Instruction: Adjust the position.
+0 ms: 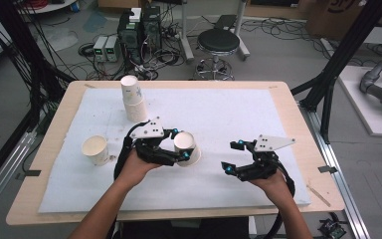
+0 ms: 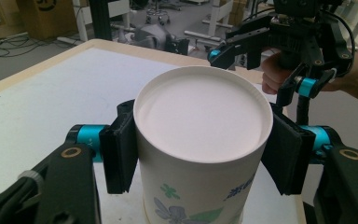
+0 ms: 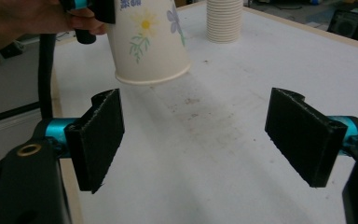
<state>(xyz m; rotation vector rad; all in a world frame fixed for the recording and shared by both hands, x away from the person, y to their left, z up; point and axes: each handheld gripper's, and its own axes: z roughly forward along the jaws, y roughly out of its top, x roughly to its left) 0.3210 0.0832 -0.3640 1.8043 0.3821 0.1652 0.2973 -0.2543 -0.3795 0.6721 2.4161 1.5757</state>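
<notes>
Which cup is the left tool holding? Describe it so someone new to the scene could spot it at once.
Start at the white mat covering the wooden table, then find the person's left hand near its middle. The left tool grips a paper cup printed with flowers, turned upside down with its flat base up. Unlike it, the cup stack stands at the far edge and the lone cup sits mouth-up, untouched.

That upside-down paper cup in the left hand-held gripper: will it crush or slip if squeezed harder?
The paper cup looks thin-walled, so harder squeezing probably dents it. It is likely very light. The left hand-held gripper presses flat pads on both sides, so slipping seems unlikely.
</notes>
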